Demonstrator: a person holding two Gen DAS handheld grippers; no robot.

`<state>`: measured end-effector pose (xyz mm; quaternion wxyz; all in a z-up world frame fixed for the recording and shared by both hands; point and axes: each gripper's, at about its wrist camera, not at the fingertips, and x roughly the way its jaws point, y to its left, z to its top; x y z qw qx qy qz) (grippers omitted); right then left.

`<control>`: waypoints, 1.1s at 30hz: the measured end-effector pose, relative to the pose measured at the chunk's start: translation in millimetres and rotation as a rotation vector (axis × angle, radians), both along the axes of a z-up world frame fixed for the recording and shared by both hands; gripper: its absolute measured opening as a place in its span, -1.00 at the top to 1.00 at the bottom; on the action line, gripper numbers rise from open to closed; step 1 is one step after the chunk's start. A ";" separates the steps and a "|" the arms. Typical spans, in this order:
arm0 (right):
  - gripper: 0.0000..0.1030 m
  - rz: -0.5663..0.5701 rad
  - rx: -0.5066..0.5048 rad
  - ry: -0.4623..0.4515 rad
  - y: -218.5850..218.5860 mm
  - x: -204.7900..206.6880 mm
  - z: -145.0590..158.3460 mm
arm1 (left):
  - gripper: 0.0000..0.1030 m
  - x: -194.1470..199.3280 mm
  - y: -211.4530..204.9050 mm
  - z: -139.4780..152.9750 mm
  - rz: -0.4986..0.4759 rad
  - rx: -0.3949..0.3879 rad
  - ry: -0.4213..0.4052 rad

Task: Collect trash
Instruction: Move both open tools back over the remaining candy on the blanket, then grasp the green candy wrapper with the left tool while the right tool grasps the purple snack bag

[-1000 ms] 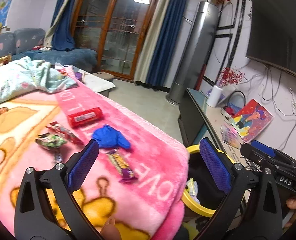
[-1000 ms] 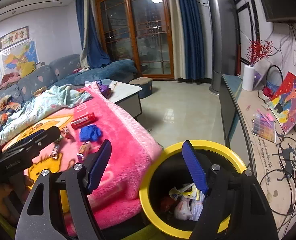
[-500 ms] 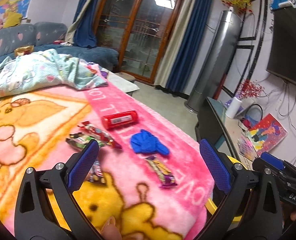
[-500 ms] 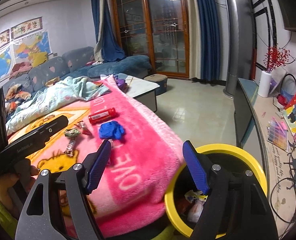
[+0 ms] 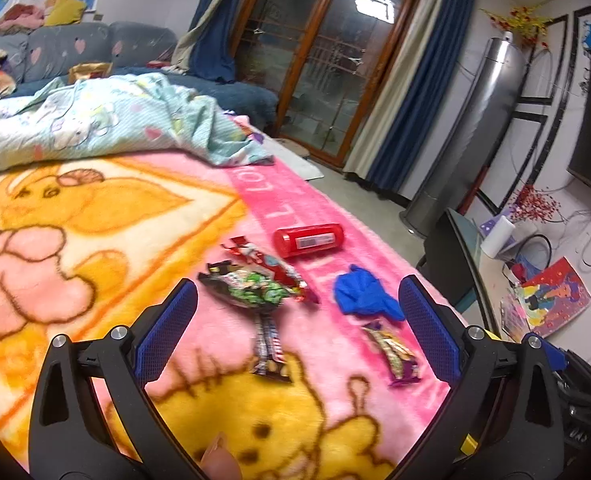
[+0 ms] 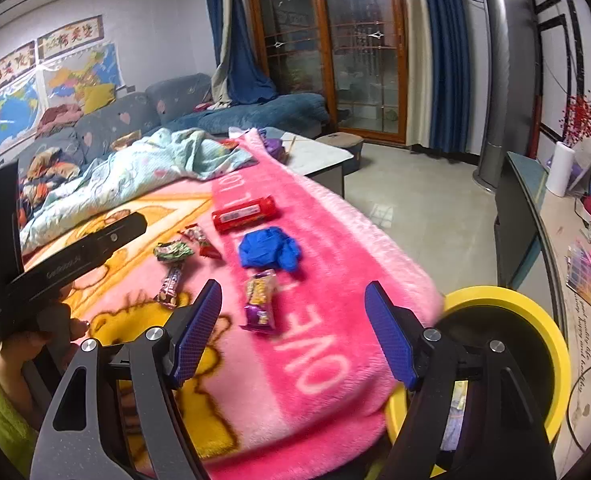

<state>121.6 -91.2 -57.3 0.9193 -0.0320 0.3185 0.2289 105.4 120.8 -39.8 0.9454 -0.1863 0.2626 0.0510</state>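
A: Claws?
B: Left claw (image 5: 295, 324) spread, empty, above blanket (image 5: 95, 240). Right claw (image 6: 295, 332) spread, empty.
A: Trash?
B: Wrappers (image 5: 251, 288), red tube (image 5: 309, 240), blue glove (image 6: 269, 248) on blanket; yellow bin (image 6: 535, 320) beside it.

The right gripper (image 6: 293, 330) hangs with jaws wide over the pink blanket (image 6: 335, 280), a purple snack wrapper (image 6: 260, 300) between them, the yellow-rimmed bin (image 6: 535, 320) beside.
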 end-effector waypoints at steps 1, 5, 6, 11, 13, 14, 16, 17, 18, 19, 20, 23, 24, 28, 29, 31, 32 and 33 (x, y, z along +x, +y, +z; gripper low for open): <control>-0.38 0.004 -0.001 0.003 2.9 0.9 -1.6 | -0.79 1.9 3.4 -2.2 0.005 -0.002 0.007; -0.38 0.019 -0.013 0.020 15.9 5.6 -11.0 | -0.79 7.9 17.3 -13.2 0.023 -0.028 0.044; -0.38 0.022 -0.016 0.024 18.5 7.2 -13.5 | -0.79 9.2 20.7 -16.5 0.026 -0.042 0.053; -0.38 0.020 -0.027 0.050 28.7 17.0 -27.7 | -0.46 14.7 34.8 -30.9 0.056 -0.113 0.090; -0.38 0.020 -0.034 0.060 32.0 20.8 -33.0 | -0.41 17.6 40.7 -37.4 0.053 -0.165 0.102; -0.38 0.020 -0.036 0.065 33.3 23.0 -35.8 | -0.38 18.9 42.6 -40.0 0.052 -0.182 0.107; -0.38 0.019 -0.042 0.074 35.4 26.6 -41.1 | -0.17 21.7 46.2 -45.2 0.047 -0.223 0.112; -0.38 0.018 -0.045 0.080 36.8 28.9 -44.2 | -0.13 23.2 46.9 -47.0 0.046 -0.237 0.117; -0.38 0.019 -0.047 0.088 38.3 30.9 -47.3 | -0.13 25.4 48.9 -50.7 0.043 -0.267 0.122; -0.38 0.018 -0.046 0.099 39.2 33.8 -50.7 | -0.11 27.9 50.0 -53.3 0.041 -0.287 0.126; -0.38 0.017 -0.044 0.108 40.8 36.2 -53.8 | -0.06 29.7 50.8 -55.7 0.040 -0.306 0.131; -0.26 0.019 -0.046 0.131 45.3 44.2 -61.2 | -0.04 36.0 54.2 -62.9 0.038 -0.371 0.143; -0.24 0.022 -0.046 0.141 48.6 48.2 -64.6 | -0.04 38.0 55.8 -65.2 0.038 -0.400 0.144; 0.16 0.043 -0.057 0.192 57.0 58.3 -77.7 | 0.11 44.0 59.4 -69.6 0.055 -0.420 0.153; 0.29 0.049 -0.059 0.206 59.1 59.6 -81.2 | 0.17 45.0 61.0 -70.7 0.058 -0.428 0.154; 0.30 0.055 -0.067 0.200 60.4 55.9 -84.4 | 0.29 46.4 63.4 -73.1 0.066 -0.438 0.159; 0.34 0.064 -0.073 0.193 61.1 53.4 -84.6 | 0.38 46.2 64.2 -73.3 0.069 -0.441 0.160; 0.37 0.073 -0.080 0.187 61.1 50.3 -84.6 | 0.42 45.7 65.5 -74.7 0.074 -0.445 0.162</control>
